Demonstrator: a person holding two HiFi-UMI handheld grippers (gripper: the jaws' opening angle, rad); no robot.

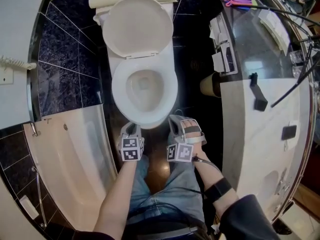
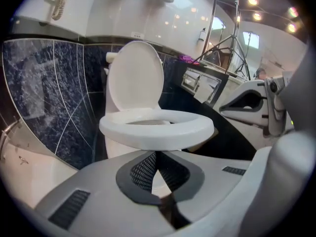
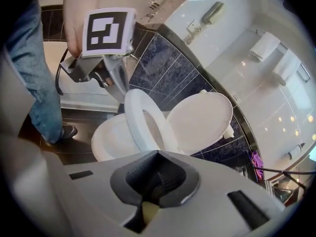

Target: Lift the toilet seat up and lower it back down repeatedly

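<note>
The white toilet seat (image 3: 140, 115) is tilted up off the bowl (image 3: 106, 139), its lid (image 3: 200, 117) leaning back against the tank. In the left gripper view the seat (image 2: 157, 128) hangs level just past my left gripper (image 2: 157, 154). That gripper is shut, its tips right at the underside of the seat's front edge with nothing between the pads. From the right gripper view the left gripper (image 3: 118, 80) touches the seat's front rim. My right gripper (image 3: 158, 179) is shut and empty, a little short of the seat. From the head, the left gripper (image 1: 131, 130) and right gripper (image 1: 176, 123) flank the bowl's front below the seat (image 1: 118, 91).
A white bathtub (image 1: 70, 144) curves along the left and a marble counter (image 1: 270, 129) runs down the right. A brown bin (image 1: 210, 85) stands between toilet and counter. Dark tiled wall is behind. The person's legs in jeans (image 1: 165, 194) stand before the bowl.
</note>
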